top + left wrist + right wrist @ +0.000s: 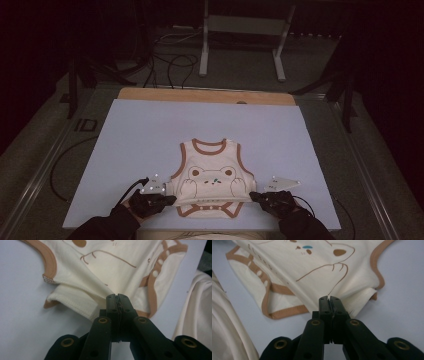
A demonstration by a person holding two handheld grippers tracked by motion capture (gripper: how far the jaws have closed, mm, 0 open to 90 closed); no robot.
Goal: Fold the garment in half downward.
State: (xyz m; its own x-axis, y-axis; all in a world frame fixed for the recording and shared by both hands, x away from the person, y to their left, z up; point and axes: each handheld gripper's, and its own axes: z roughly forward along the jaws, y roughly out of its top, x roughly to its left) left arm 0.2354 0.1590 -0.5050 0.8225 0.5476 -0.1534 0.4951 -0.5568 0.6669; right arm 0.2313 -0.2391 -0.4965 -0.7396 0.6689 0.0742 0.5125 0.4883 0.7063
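- A cream baby bodysuit with brown trim and a bear print is seen lying on the pale blue mat, near the person's edge of the table, neck opening pointing away from the person.
- The left gripper is held at the garment's left side, close to the lower edge. In the left gripper view, its jaws are seen pressed together with a fold of the cream fabric pinched at the tips; no gap is visible between the pads.
- The right gripper is held at the garment's right side, mirrored to the left one. In the right gripper view, its jaws are likewise closed tight on a fold of the fabric, taken just beside the stitched side hem.
- The fabric is drawn up slightly at both pinch points; between them the lower section with its row of snaps is seen folded across the front.
- The brown-bound bottom edge is seen resting on the mat.
- Both hands are gloved in black; cables trail from each gripper.
- No containers are recorded on the mat.
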